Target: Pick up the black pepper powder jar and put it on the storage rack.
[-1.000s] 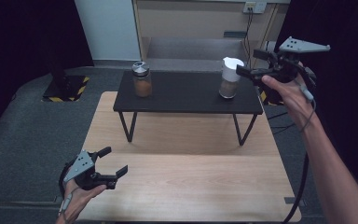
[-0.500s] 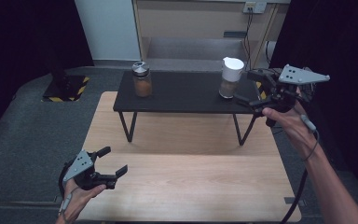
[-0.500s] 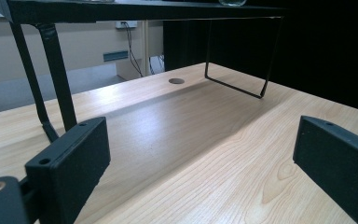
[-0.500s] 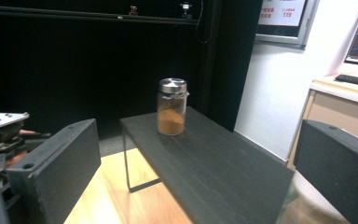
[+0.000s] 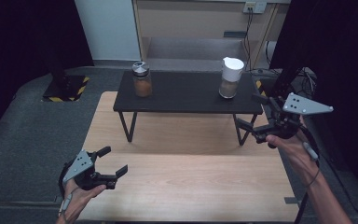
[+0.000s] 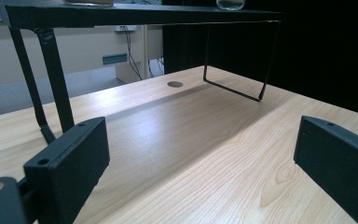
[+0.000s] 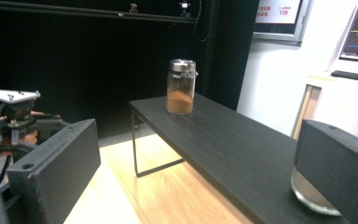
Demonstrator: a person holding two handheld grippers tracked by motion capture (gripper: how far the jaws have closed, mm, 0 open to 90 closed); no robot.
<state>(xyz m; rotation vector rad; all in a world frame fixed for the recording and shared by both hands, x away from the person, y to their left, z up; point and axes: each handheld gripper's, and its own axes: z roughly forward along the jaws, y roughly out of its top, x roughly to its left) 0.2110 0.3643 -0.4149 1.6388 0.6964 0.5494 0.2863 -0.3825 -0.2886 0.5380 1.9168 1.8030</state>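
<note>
While the white-lidded jar (image 5: pixel 230 78) stands at the right end of the black shelf (image 5: pixel 186 99) and the metal-lidded jar (image 5: pixel 142 80) near its left end, the right gripper (image 5: pixel 252 113) hangs just off the shelf's right corner, jaws just opened wide and empty, and the left gripper (image 5: pixel 113 162) rests well in front of the shelf, jaws spread, holding nothing

Pale smooth wood-grain tabletop (image 5: pixel 186 182), matt black shelf (image 5: pixel 186 95) at 12 o'clock, clear glass jars: shiny metal lid (image 5: pixel 141 68), white one (image 5: pixel 232 64).
</note>
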